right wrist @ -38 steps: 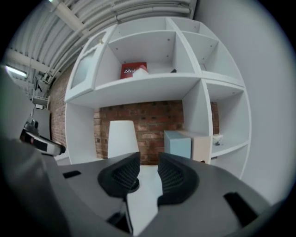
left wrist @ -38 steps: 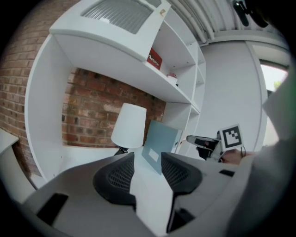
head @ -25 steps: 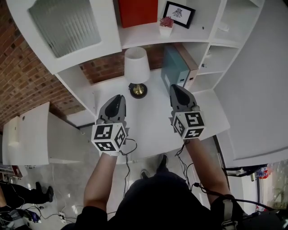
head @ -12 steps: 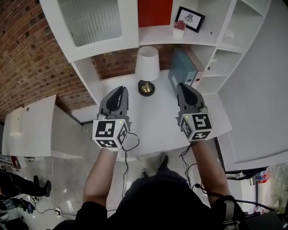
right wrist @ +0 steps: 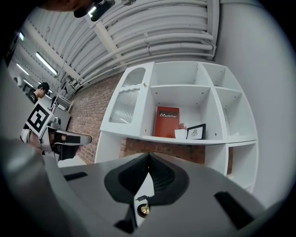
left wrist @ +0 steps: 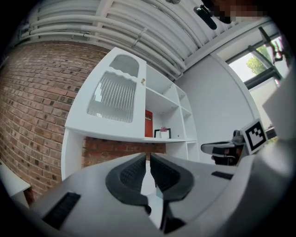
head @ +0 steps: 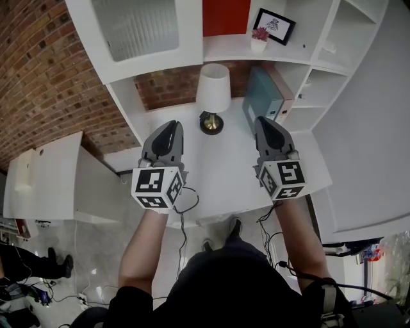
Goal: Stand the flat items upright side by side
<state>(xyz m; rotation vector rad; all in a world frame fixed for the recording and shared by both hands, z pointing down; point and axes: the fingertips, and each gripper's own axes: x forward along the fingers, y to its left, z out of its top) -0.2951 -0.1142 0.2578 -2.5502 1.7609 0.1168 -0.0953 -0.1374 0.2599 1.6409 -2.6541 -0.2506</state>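
Observation:
A teal binder (head: 261,96) and a brown book (head: 280,88) stand upright side by side at the back right of the white desk (head: 224,173), against the shelf unit. My left gripper (head: 169,124) hovers over the desk's left half, shut and empty. My right gripper (head: 263,120) hovers over the right half just in front of the teal binder, also shut and empty. In the left gripper view the left gripper (left wrist: 149,155) has its pads together. In the right gripper view the right gripper (right wrist: 148,157) has its pads meeting too.
A white-shaded lamp (head: 213,88) with a brass base (head: 211,123) stands at the desk's back middle, between the grippers. On the shelf above sit a red book (head: 225,16), a small potted plant (head: 259,40) and a framed picture (head: 274,25). A brick wall (head: 45,83) is at the left.
Both grippers have risen a little above the desk, staying shut and empty. Over the last half second they have hardly moved.

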